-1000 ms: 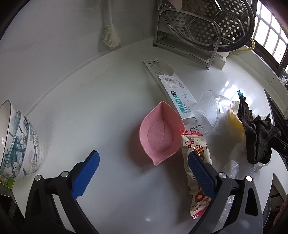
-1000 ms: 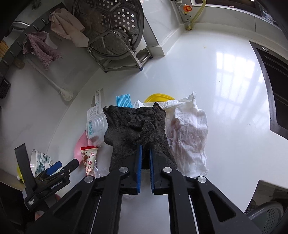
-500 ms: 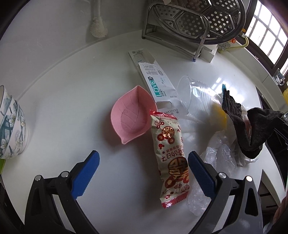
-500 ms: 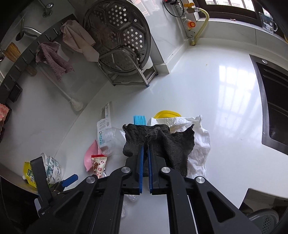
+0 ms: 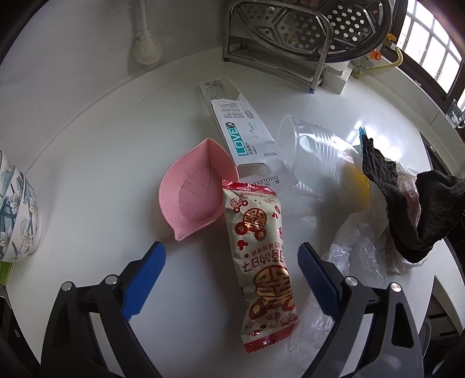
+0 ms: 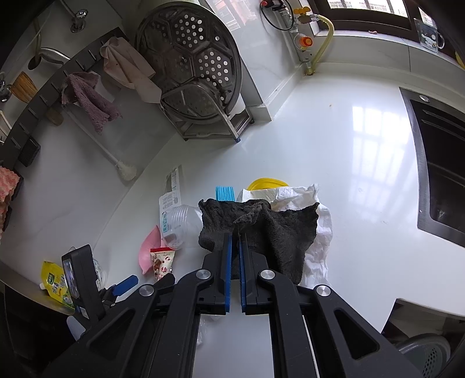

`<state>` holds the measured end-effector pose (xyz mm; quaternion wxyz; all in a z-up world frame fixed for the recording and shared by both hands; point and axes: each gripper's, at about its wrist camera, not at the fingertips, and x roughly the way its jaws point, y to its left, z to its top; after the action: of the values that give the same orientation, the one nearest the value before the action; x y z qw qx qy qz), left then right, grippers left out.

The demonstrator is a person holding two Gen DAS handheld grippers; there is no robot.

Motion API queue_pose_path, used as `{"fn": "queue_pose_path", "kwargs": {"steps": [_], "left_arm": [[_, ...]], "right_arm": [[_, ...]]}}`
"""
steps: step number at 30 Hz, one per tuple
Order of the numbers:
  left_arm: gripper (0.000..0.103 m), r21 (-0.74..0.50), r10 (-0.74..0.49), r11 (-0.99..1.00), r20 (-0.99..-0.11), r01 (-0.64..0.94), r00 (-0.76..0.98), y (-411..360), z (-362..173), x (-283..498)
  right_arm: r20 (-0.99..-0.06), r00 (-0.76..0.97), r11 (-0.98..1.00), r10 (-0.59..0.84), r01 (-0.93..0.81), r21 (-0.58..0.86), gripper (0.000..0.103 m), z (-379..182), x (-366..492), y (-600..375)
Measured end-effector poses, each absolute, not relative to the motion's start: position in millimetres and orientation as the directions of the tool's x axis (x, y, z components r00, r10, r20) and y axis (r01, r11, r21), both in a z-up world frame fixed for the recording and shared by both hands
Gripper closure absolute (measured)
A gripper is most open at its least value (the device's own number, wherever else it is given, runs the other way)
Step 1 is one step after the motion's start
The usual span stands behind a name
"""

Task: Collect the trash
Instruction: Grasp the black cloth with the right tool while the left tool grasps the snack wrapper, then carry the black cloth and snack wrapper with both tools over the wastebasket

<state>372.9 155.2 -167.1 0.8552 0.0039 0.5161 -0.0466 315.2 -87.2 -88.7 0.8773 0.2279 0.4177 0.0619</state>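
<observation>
A red-and-cream snack wrapper (image 5: 261, 261) lies flat on the white counter (image 5: 101, 151), right between the blue pads of my left gripper (image 5: 231, 250). Its jaws are closing, with a gap left on both sides of the wrapper. My right gripper (image 6: 235, 237) is shut on a dark grey cloth (image 6: 276, 229), which hangs lifted above crumpled white paper (image 6: 319, 226). That cloth (image 5: 421, 209) shows at the right edge of the left wrist view. More litter lies nearby: a clear plastic cup (image 5: 314, 157), a white card package (image 5: 241, 130) and a clear plastic bag (image 5: 357, 261).
A pink leaf dish (image 5: 194, 192) touches the wrapper's top left corner. Stacked flowered bowls (image 5: 17, 209) stand at the far left. A steel steamer rack (image 5: 305, 26) and a white brush (image 5: 145, 49) sit at the back wall. A black hob (image 6: 436, 162) lies to the right.
My left gripper moved right until the snack wrapper lay between its jaws, and the jaws have narrowed. My right gripper rose a little, taking the dark cloth up off the white paper.
</observation>
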Motion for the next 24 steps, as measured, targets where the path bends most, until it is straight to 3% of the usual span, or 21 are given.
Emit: {"fn": "queue_pose_path", "kwargs": {"steps": [8,24], "left_arm": [[0.078,-0.073,-0.105,0.993,-0.901,0.093,0.420,160.4,-173.5,373.5],[0.078,-0.081,-0.117,0.993,-0.850,0.090,0.514,178.5,-112.0,334.1]], "right_arm": [[-0.699,0.645,0.891,0.308,0.062,0.449,0.098,-84.1,309.5,-84.6],[-0.652,0.670,0.888,0.354,-0.022,0.459,0.098,-43.4,282.6,-86.7]]}}
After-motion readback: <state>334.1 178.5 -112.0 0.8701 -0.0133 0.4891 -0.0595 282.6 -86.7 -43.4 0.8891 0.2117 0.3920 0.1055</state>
